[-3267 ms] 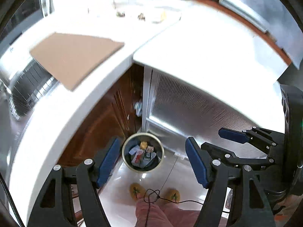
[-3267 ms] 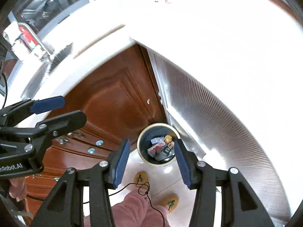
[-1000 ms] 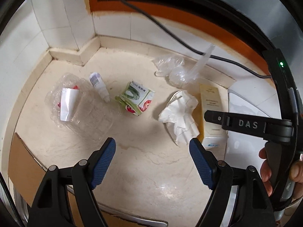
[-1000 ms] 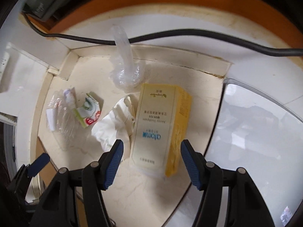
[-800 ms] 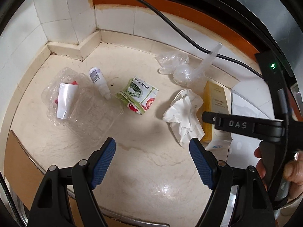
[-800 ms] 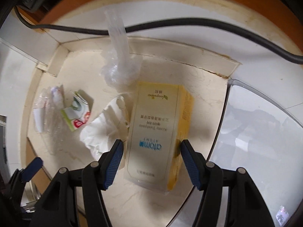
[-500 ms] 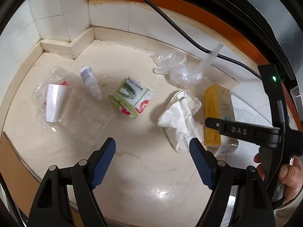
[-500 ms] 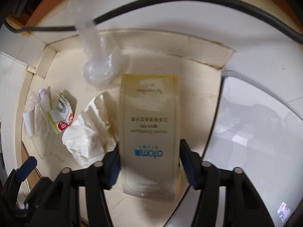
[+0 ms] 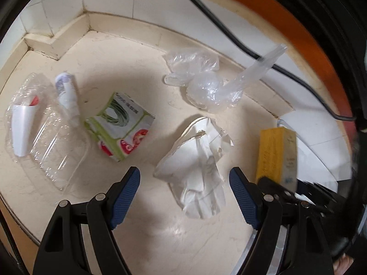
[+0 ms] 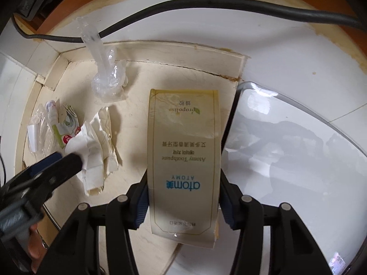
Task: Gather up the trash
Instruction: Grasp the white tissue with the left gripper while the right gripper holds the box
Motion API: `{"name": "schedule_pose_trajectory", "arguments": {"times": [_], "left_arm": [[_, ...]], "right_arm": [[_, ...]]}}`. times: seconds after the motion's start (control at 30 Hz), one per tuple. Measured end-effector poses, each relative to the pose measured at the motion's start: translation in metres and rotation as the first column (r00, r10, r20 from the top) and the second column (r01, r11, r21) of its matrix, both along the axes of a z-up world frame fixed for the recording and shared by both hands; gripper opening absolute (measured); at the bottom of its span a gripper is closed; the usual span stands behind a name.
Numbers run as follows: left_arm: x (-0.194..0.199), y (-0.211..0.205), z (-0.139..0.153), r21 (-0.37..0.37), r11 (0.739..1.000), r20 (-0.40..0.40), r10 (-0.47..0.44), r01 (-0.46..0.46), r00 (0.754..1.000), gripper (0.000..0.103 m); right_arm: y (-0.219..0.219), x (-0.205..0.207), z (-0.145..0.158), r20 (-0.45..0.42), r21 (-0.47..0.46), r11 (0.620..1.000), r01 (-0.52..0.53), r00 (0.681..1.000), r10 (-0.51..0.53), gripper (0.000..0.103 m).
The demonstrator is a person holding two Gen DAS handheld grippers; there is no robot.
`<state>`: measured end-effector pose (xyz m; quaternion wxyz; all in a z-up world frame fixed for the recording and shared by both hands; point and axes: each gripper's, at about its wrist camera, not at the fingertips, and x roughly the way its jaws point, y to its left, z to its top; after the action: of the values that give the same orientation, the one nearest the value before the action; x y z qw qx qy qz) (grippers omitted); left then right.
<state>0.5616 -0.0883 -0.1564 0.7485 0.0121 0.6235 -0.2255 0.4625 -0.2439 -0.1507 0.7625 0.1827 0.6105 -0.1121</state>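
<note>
The yellow toothpaste box (image 10: 183, 160) carries most of the print, upside down from here: "atomy" in blue, "ATOMY" above it, "Atomy Toothpaste", and "propolis" with a small leaf. The green-and-white carton (image 9: 119, 126) shows figures too blurred to read.

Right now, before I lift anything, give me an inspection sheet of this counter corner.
Surface: cream stone counter, tiled corner.
Job's things: yellow toothpaste box; crumpled white tissue; clear plastic bag; green printed carton; small white bottle; clear plastic tray.
Clutter: nothing seen.
Grippers: right gripper closing, jaws against the box sides; left gripper open above the tissue, empty.
Cables: black cable along the wall.
Surroundings: glossy white surface right of the box.
</note>
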Motion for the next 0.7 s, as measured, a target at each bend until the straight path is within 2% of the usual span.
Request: {"name": "schedule_pose_trajectory", "arguments": {"times": [0.1,0.13,0.17,0.2,0.23,0.47,0.7], "left_arm": [[0.004,-0.007,-0.01,0.02,1.0,-0.012,0.019,-0.019,1.0,0.078],[0.005,-0.009,-0.013,0.02,1.0,-0.017,0.023,-0.023,1.0,0.072],[0.006,-0.01,-0.016,0.016,0.999,-0.021,0.03,-0.03,0.999,0.057],[0.006,-0.01,-0.016,0.016,0.999,-0.012,0.035,-0.034,0.999,0.056],[0.006,-0.011,-0.014,0.022,0.999,0.002,0.038,-0.038,0.999,0.046],[-0.001,-0.009,0.002,0.035,0.997,0.046,0.062,-0.063,0.997,0.035],[-0.027,0.001,0.026,0.055,0.998,0.084,0.03,-0.034,0.996,0.034]], "right_arm": [[0.001,-0.001,0.001,0.0,-0.014,1.0,-0.005,1.0,0.005,0.053],[0.0,-0.003,0.001,0.0,-0.017,1.0,-0.005,1.0,0.005,0.053],[0.002,-0.001,0.0,-0.001,-0.019,1.0,-0.002,1.0,0.002,0.053],[0.001,-0.003,0.001,-0.001,-0.02,1.0,-0.001,1.0,0.001,0.053],[0.0,-0.006,0.001,0.0,-0.021,1.0,-0.001,1.0,0.001,0.053],[-0.004,-0.017,0.013,0.005,-0.044,0.999,-0.013,1.0,0.013,0.053],[0.004,-0.018,0.026,-0.027,-0.084,0.995,-0.053,0.998,0.051,0.053]]}}
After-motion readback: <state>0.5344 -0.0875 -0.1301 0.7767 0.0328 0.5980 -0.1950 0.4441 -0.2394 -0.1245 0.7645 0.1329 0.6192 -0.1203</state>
